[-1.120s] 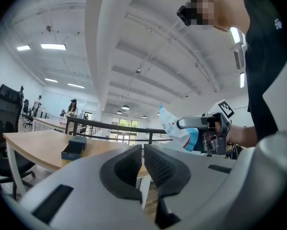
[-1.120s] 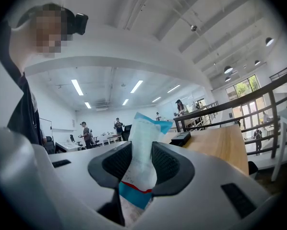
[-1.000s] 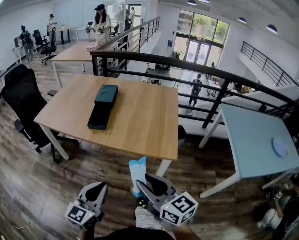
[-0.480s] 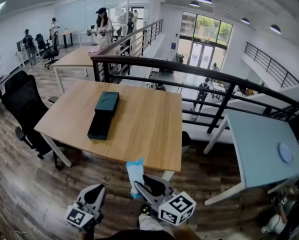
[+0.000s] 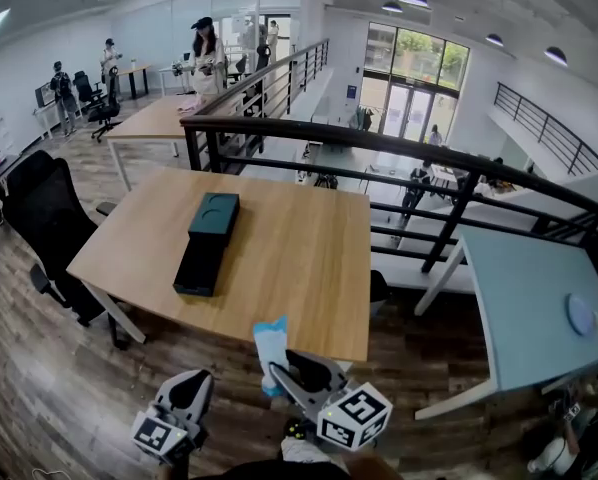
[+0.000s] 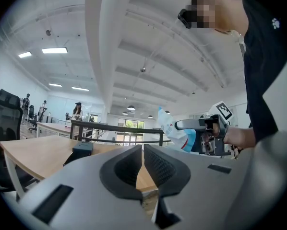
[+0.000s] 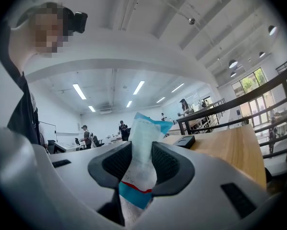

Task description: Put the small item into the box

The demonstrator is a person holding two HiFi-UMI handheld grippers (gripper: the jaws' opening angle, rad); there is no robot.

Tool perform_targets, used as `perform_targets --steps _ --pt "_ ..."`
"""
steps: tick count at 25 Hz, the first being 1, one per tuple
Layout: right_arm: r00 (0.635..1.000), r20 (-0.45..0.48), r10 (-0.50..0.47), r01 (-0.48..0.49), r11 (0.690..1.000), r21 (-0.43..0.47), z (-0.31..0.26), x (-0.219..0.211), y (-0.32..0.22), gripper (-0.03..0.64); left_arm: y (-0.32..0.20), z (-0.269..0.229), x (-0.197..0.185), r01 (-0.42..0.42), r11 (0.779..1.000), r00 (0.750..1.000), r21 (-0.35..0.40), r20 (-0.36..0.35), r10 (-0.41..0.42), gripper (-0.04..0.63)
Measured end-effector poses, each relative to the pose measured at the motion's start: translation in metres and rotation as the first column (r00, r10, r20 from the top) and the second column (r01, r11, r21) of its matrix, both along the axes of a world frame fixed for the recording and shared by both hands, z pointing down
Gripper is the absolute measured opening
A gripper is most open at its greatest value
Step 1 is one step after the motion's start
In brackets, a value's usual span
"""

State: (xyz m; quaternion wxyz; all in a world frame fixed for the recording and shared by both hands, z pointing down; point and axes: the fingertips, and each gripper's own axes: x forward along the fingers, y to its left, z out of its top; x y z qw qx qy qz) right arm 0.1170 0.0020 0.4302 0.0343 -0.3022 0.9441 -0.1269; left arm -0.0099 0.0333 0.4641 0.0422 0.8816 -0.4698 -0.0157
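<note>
Though vague in head view, L gripper (image 6: 143, 153) together, R gripper (image 7: 142, 151) tight on pouch (image 7: 145, 128).

You are facing a light wooden table (image 5: 279, 238) that is standing on dark plank floor (image 5: 39, 368). Left of the table a black office chair (image 5: 44, 213) is sitting; right of it, a pale blue table (image 5: 524, 288). Behind the table a black railing (image 5: 379, 143) is running across. Beyond the table tall windows (image 5: 409, 73) are letting in daylight, and round ceiling lamps (image 5: 444, 14) are hanging above it, between white walls (image 5: 19, 58).
</note>
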Motion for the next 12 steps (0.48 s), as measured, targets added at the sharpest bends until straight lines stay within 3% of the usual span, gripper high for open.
perform_targets --steps 12 --pt "1.000 0.020 0.000 0.000 1.000 -0.014 0.003 0.009 -0.050 0.135 -0.049 0.000 0.014 -0.025 1.000 0.999 -0.016 0.024 0.025 0.023"
